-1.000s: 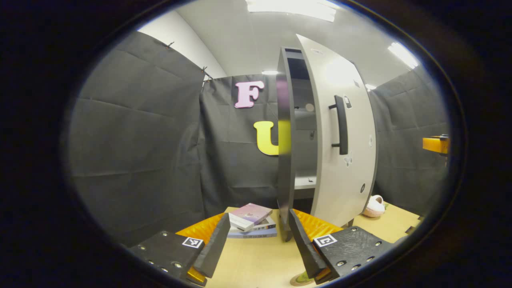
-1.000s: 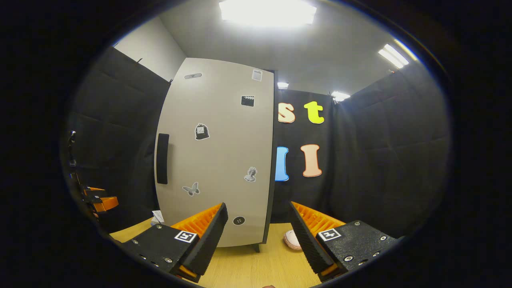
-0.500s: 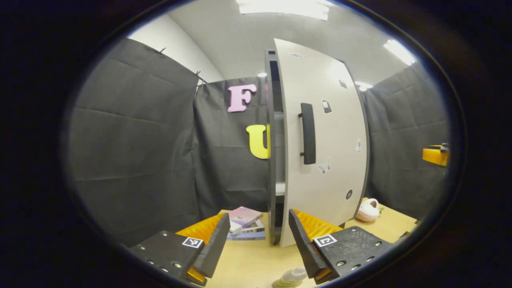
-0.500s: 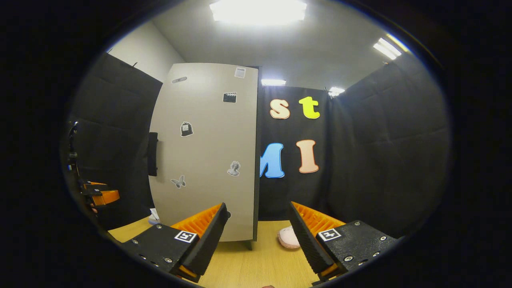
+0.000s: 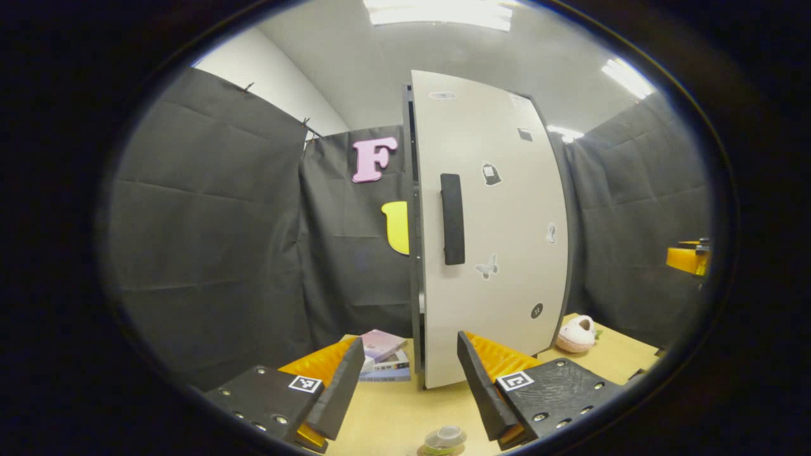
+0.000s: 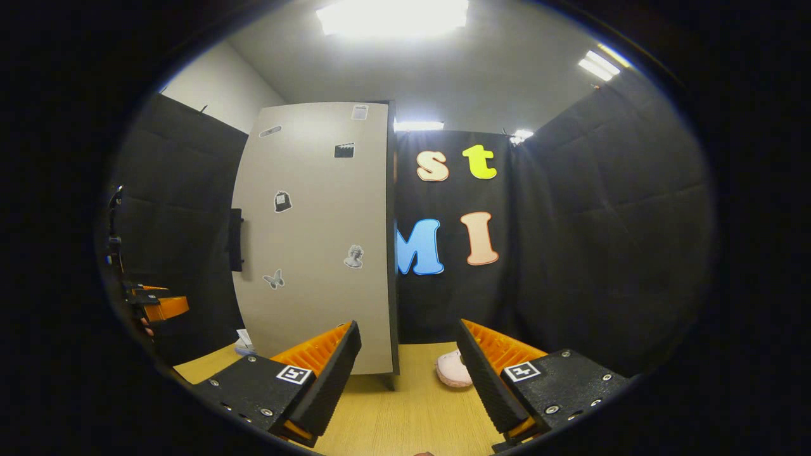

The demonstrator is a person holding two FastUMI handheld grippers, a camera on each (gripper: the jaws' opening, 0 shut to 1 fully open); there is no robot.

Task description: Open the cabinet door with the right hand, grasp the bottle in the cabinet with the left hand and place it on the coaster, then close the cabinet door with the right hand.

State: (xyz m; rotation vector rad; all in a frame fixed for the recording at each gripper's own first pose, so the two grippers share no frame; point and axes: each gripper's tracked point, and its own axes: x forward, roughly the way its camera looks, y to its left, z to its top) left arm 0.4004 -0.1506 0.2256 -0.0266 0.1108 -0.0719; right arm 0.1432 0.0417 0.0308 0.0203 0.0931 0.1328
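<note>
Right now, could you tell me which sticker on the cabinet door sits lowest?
The round dark sticker, near the door's bottom corner on the side away from the handle. The butterfly sticker and the others all sit higher up.

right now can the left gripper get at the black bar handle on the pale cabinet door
Probably yes: the left gripper is open, empty, and the black bar handle faces it with nothing between.

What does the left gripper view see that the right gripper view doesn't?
The left gripper view has the bottle low on the table between its fingers, and the right gripper far off at the side. The right gripper view has the left gripper far off at its edge. Both have the cabinet door, its handle and a pink slipper.
</note>
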